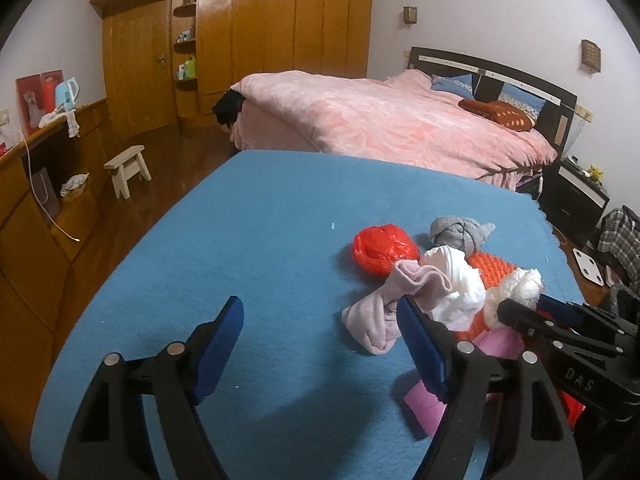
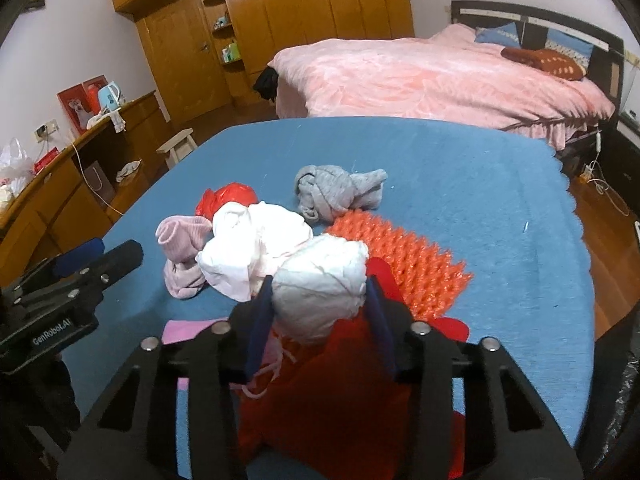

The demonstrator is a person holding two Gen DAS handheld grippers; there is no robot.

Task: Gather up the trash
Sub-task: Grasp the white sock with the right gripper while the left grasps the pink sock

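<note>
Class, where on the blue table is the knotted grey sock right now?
Right wrist view: the grey sock lies centre, behind the orange mesh, right of the red bag.

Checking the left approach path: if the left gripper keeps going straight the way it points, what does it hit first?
Probably just the blue cloth. The left gripper stands open with bare cloth between its fingers; the pink sock lies just off its right finger, and depth there is hard to judge.
</note>
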